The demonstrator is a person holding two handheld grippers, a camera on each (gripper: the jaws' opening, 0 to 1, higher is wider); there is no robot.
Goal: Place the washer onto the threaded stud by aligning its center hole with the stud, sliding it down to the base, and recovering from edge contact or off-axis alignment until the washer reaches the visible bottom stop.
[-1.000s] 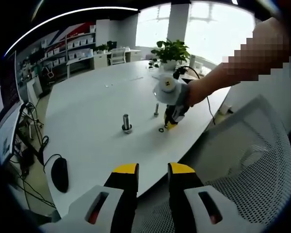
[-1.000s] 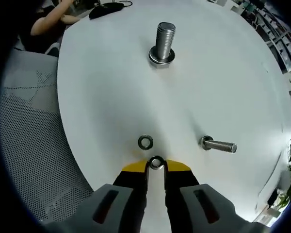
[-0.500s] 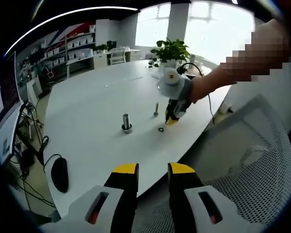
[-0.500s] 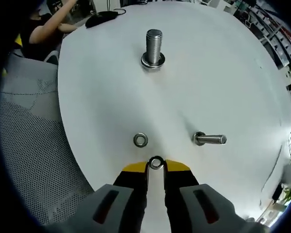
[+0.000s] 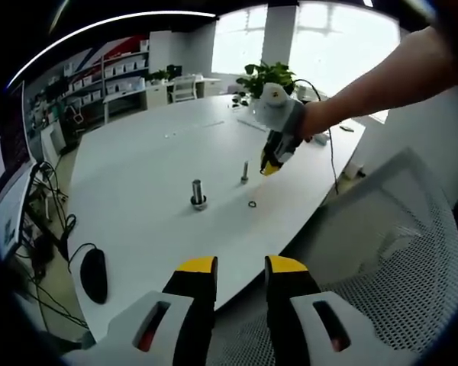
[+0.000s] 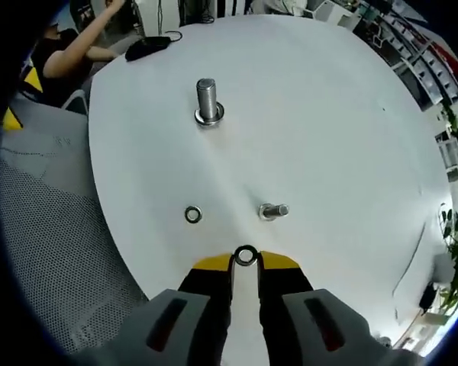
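I see small steel ring washer pinched between yellow tips of my right gripper, held above white round table. Small upright threaded steel stud just beyond tips. Second flat washer lies on table beside it. Larger steel bolt with washer at base stands farther off. My left gripper near table edge, jaws slightly parted, holding nothing. Black mouse at table's near edge.

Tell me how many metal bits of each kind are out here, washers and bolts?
Washers: 2, one in the right gripper, one loose on the table.
Bolts: 2, a thick one and a thin one.
Total: 4.
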